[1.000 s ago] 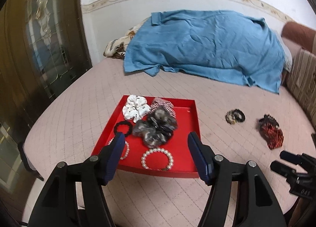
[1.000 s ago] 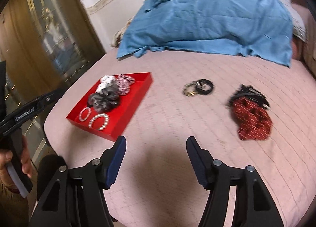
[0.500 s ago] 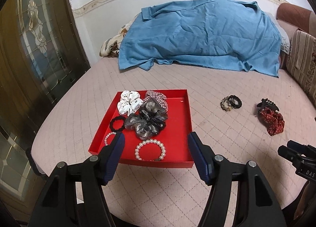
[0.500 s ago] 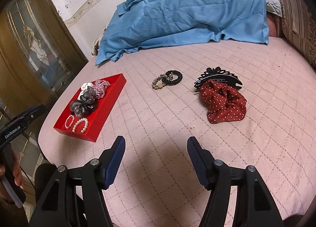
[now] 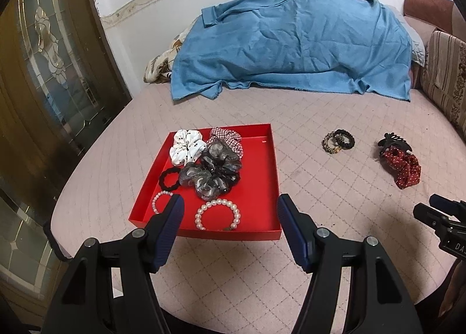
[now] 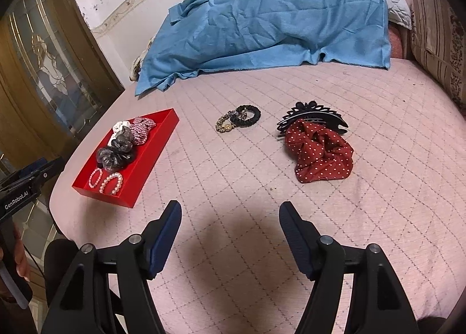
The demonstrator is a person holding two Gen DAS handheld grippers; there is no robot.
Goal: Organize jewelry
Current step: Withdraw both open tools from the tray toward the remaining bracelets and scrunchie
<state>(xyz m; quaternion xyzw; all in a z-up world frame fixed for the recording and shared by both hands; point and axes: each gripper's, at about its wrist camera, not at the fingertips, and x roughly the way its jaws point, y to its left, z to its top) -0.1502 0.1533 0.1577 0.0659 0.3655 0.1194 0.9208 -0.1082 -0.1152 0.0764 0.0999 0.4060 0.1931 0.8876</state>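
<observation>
A red tray (image 5: 263,185) (image 6: 157,147) lies on the pink quilted bed and holds several scrunchies, a black hair tie and two pearl bracelets (image 5: 218,214). To its right on the bed lie a black and a gold hair tie (image 5: 337,141) (image 6: 238,117), a black claw clip (image 6: 311,114) and a red dotted scrunchie (image 5: 403,167) (image 6: 320,153). My left gripper (image 5: 230,213) hovers open over the tray's near edge, holding nothing. My right gripper (image 6: 230,216) hangs above bare bed short of the scrunchie, its jaws opening with nothing between them.
A blue blanket (image 5: 291,40) covers a heap at the far side of the bed. A striped cushion (image 5: 445,78) lies at the right. A glass-panelled door (image 5: 49,72) stands left. The bed's near edge runs below the grippers.
Both views have rolled level and steadied. The tray now lies straight ahead of the left gripper. The right view has swung so the scrunchie and clip sit nearer its centre.
</observation>
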